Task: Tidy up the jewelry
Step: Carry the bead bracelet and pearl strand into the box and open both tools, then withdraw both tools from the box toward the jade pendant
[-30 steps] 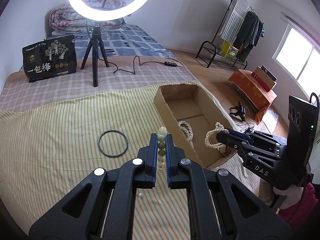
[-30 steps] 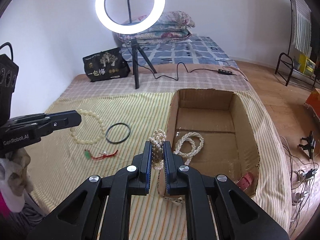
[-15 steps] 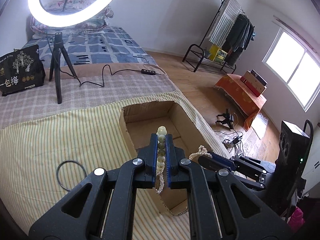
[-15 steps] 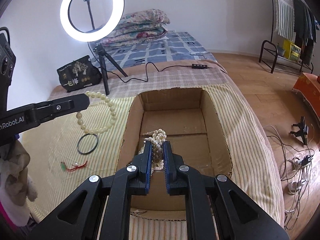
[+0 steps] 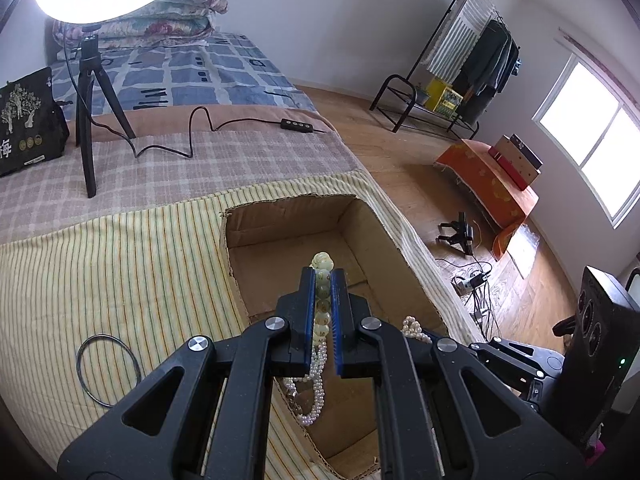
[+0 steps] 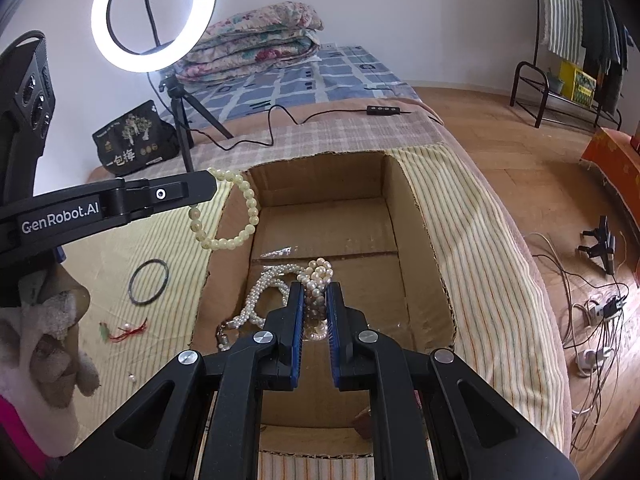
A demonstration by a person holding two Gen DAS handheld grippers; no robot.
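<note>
My left gripper (image 5: 323, 276) is shut on a pale green bead bracelet (image 5: 322, 280), held above the left wall of an open cardboard box (image 5: 280, 236). In the right wrist view the bracelet (image 6: 236, 216) hangs from the left gripper (image 6: 210, 188) over the box's left rim. My right gripper (image 6: 314, 292) is shut on a cluster of white pearls (image 6: 318, 276), held over the box (image 6: 416, 240). A white pearl necklace (image 6: 264, 292) lies on the box floor. A black ring (image 6: 148, 282) and a red-string charm (image 6: 126, 330) lie on the striped cloth.
A ring light on a tripod (image 6: 154, 12) and a black printed bag (image 6: 132, 140) stand behind the box, with a cable and remote (image 6: 382, 110) across the bed. The bed edge drops to a wooden floor at right, with cables (image 6: 592, 320).
Both grippers moved right from above the cloth to above the box, carrying their beads. The right gripper's pearls now hang over the box interior near the necklace.
</note>
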